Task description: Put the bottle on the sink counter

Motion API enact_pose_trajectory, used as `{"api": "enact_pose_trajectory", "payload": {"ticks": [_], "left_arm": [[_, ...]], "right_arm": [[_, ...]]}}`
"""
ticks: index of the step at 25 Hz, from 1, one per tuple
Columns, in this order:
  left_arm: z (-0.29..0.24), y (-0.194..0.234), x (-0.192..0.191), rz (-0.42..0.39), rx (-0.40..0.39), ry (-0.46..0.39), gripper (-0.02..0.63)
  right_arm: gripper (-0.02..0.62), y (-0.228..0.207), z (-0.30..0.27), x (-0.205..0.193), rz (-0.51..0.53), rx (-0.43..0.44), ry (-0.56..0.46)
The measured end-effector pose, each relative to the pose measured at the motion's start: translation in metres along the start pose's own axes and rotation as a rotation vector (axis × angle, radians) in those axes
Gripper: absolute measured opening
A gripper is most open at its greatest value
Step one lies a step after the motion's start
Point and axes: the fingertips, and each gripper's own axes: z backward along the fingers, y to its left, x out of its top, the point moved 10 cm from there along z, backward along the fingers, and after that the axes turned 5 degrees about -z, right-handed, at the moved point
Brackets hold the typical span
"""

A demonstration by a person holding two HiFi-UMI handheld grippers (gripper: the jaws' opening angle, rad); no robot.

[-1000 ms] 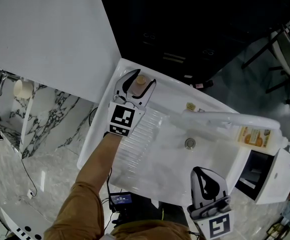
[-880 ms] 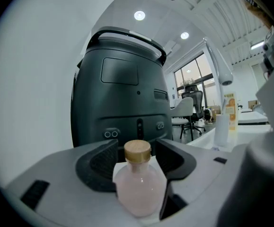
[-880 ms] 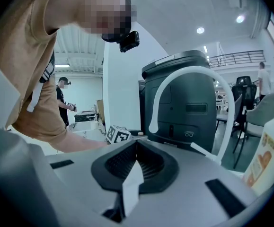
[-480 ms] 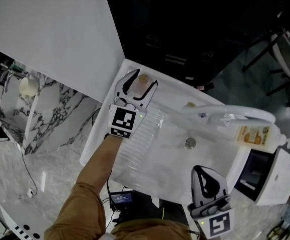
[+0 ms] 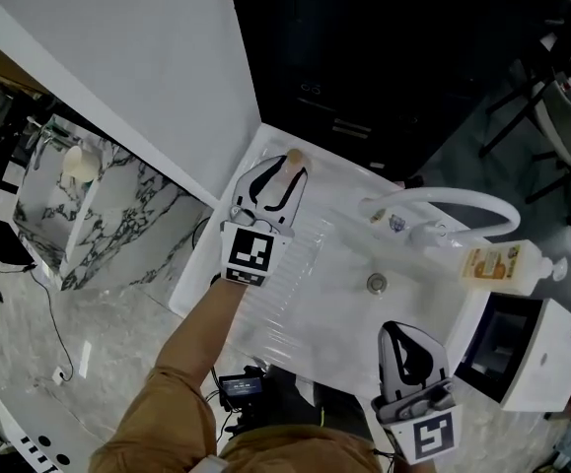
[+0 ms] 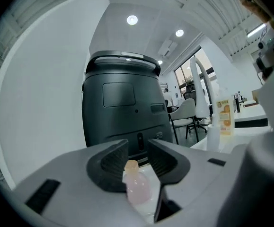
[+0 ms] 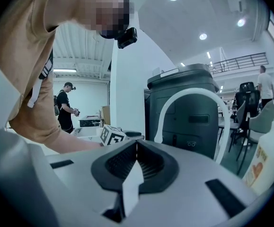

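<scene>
While the bottle [image 5: 292,158] stands upright on the far left corner of the sink counter [image 5: 332,170], I judge it placed and the retreat in hand. My left gripper [image 6: 137,149] frames it, its jaws half spread after just narrowing, the pads apparently clear of its sides. I'd draw straight back toward the near edge without closing further, lest a jaw tip it. My right gripper [image 7: 136,144] hangs at near right, jaws pressed together, empty.
</scene>
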Motion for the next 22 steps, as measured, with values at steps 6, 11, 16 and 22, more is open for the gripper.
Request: {"api": "enact_pose_trajectory", "payload": {"ticks": [6, 11, 16, 22], "left_arm": [[0.021, -0.007, 0.009, -0.007, 0.013, 0.017, 0.035], [0.038, -0.009, 0.017, -0.008, 0.013, 0.039, 0.003], [0.054, -0.015, 0.034, 0.006, 0.008, 0.037, 0.002], [0.077, -0.025, 0.067, 0.008, 0.000, 0.010, 0.002]], "right_arm": [[0.005, 0.006, 0.013, 0.006, 0.010, 0.017, -0.028], [0.005, 0.012, 0.021, 0.011, 0.018, 0.027, -0.053], [0.005, 0.013, 0.032, 0.017, 0.033, 0.038, -0.075], [0.005, 0.011, 0.043, 0.023, 0.051, 0.047, -0.089]]}}
